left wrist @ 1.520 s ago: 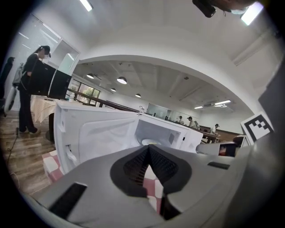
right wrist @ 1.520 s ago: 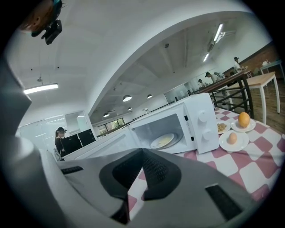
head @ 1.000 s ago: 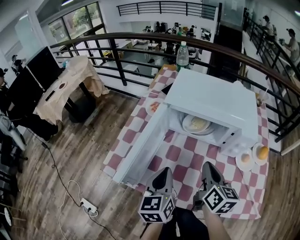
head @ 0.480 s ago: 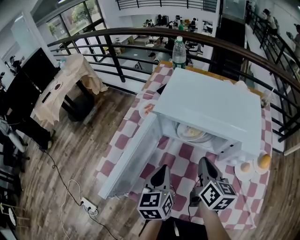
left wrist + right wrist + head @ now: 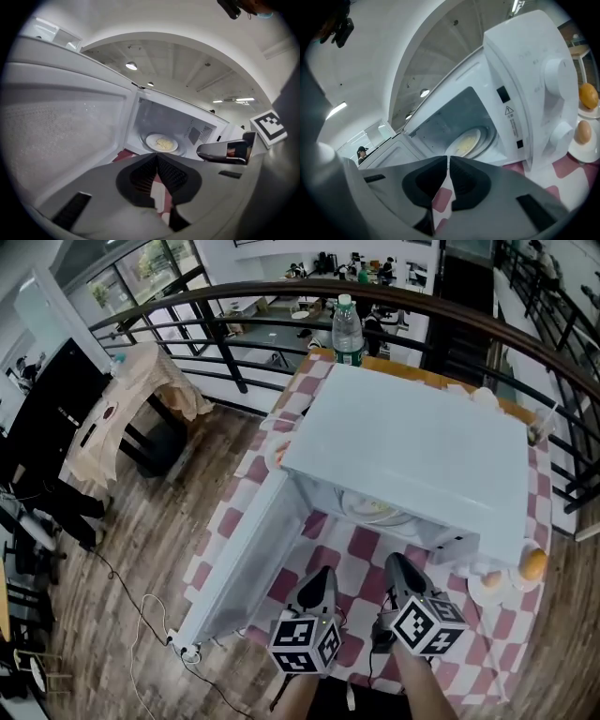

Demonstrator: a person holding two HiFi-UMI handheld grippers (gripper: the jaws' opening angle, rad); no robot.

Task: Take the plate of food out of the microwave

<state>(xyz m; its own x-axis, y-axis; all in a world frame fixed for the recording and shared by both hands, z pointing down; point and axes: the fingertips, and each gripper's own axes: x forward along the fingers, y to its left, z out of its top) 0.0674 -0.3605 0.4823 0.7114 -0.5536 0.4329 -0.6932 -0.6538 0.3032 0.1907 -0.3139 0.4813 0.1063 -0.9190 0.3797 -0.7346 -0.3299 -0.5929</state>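
**A:** The door (image 5: 239, 563) is swung wide on the white microwave (image 5: 412, 456), and there's the plate of food (image 5: 161, 143), sitting flat deep inside the cavity. Nothing is touching it.

**B:** So this is the approach, I'd say. Both tools hang in front of the opening, over the red-and-white checked cloth (image 5: 328, 554), well short of the plate.

**A:** Talk me through the left gripper (image 5: 157, 160).

**B:** Jaws pressed together, tip to tip, with nothing in them. Only cloth shows behind.

**A:** And the right gripper (image 5: 448, 161)?

**B:** Its jaws have just been opening. It's only a slim gap so far, pads almost meeting at the tips, and nothing between them either.

**A:** That crack won't take a plate rim.

**B:** No. My read is that the next move calls for a wider gap, then a low reach into the cavity. One jaw would slip under the near rim and the other over it, then a level pull out. Tilt it and the food slides.

**A:** Anything to mind on the right?

**B:** Two eggs (image 5: 532, 564) just beside the microwave's control end. Swing wide there and they could get knocked.
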